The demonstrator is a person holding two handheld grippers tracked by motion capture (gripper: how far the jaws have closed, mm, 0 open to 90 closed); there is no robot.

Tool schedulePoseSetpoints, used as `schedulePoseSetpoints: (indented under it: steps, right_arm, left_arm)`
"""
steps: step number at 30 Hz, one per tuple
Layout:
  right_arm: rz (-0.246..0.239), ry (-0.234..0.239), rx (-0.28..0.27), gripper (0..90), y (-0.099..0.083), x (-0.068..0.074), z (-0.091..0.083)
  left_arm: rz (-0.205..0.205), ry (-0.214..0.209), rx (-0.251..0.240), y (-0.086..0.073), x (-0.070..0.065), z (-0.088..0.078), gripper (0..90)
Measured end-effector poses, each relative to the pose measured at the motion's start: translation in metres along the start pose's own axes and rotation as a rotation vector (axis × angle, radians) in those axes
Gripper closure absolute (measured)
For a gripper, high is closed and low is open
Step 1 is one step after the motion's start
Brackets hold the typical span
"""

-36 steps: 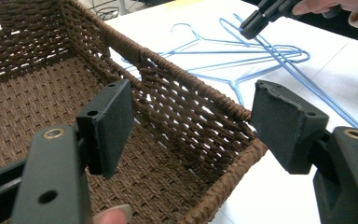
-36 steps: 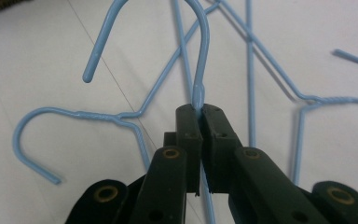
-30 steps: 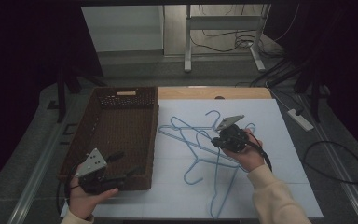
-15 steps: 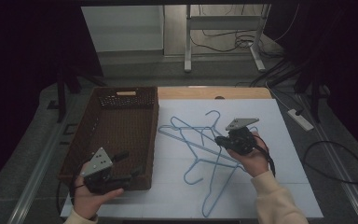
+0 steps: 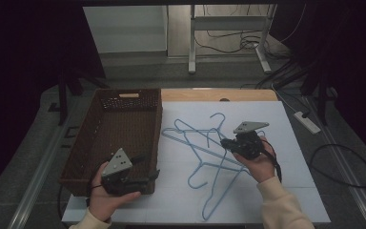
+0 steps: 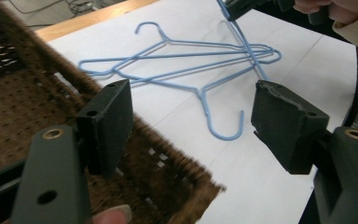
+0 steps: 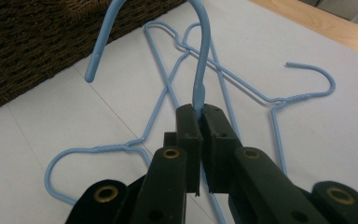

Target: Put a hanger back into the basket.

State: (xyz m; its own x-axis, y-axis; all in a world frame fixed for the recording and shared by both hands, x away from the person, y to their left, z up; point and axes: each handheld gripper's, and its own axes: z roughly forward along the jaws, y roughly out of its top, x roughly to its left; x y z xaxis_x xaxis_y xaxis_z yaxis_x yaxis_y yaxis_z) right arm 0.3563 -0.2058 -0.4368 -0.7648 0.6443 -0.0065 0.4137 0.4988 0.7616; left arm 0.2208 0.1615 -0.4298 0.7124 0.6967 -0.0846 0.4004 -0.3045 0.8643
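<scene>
The right hand-held gripper [image 5: 228, 142] sits over the middle-right of the white surface [image 5: 290, 191], clenched on the neck of a blue wire hanger [image 7: 200, 56]. In the right gripper view its jaws are pressed together with the wire pinched between them just below the hook, and the hook curves up and over toward the brown wicker basket [image 7: 42, 42]. Two more blue hangers [image 5: 195, 138] lie flat and crossed on the surface beside and beneath the held one, their hooks pointing different ways, one hook [image 7: 314, 74] reaching toward the wooden far edge [image 5: 219, 94].

The left hand-held gripper [image 5: 145, 169] hovers at the basket's near right corner, released: in the left gripper view its two pads [image 6: 109, 121] stand wide apart with nothing between them, one over the basket's woven rim [image 6: 168, 154] and the other over bare white surface.

The basket [image 5: 109, 138] lies along the left side of the surface, its right wall just beside the hanger pile. Open room remains on the near and right parts of the surface, around the right hand [image 5: 259, 164], up to its near and right edges.
</scene>
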Motion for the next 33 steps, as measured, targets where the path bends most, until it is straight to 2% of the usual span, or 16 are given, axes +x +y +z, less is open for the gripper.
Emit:
schedulePoseSetpoints:
  steps: [13,33]
  right_arm:
    - [0.007,-0.004,-0.026,86.6,0.0,0.004,-0.003]
    - [0.025,-0.018,-0.043,86.5,-0.001,0.003,-0.004]
  left_arm:
    - [0.007,-0.052,0.044,0.018,-0.017,0.037,29.1]
    - [-0.008,-0.143,0.106,0.028,-0.041,0.087,29.1]
